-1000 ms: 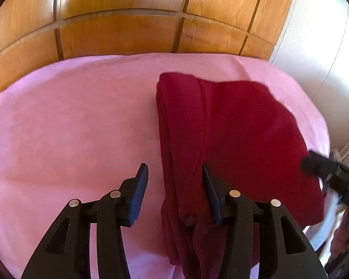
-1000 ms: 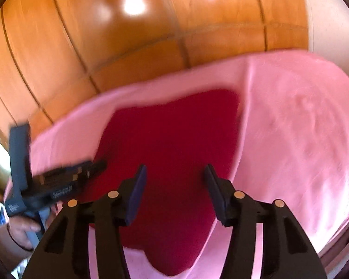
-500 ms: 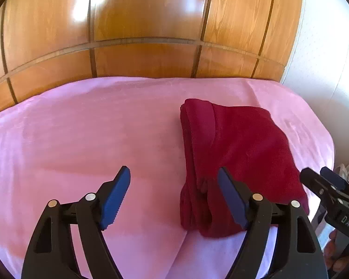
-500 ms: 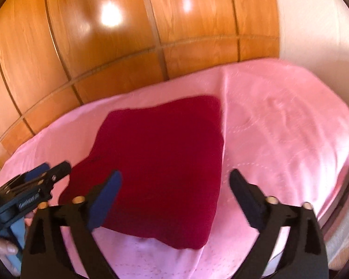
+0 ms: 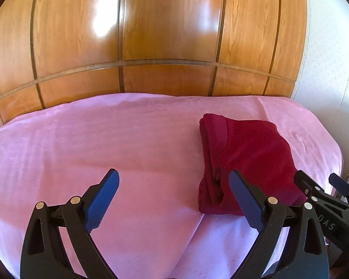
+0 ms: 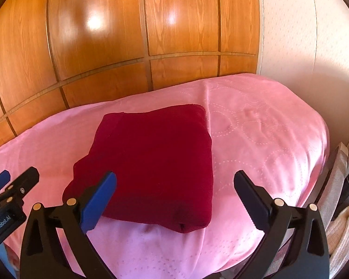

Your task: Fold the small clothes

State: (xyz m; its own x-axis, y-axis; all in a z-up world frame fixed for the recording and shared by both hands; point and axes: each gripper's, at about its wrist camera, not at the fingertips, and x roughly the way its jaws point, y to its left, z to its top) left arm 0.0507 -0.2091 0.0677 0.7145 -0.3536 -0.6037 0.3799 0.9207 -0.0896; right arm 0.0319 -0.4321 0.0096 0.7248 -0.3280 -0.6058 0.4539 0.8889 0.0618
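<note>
A folded dark red fabric garment [image 6: 156,162] lies on the pink quilted bedspread [image 6: 267,144]; left gripper [image 5: 173,195] and right gripper [image 6: 174,197] (both spread wide, holding nothing) hover nearby.

Home bedroom — bed with pink quilted cover [image 6: 256,125], glossy wooden wardrobe doors [image 5: 165,34] behind

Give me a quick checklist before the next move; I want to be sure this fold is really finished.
1. Left gripper open, holding nothing: ok.
2. Right gripper open, holding nothing: ok.
3. Red garment lies folded on the pink bedspread: ok.
4. Edges squared: not ok, the layers gape loosely along the garment's left side.
5. Garment fully on the bed, away from its edge: ok.
6. Another garment to fold within reach: cannot tell.
</note>
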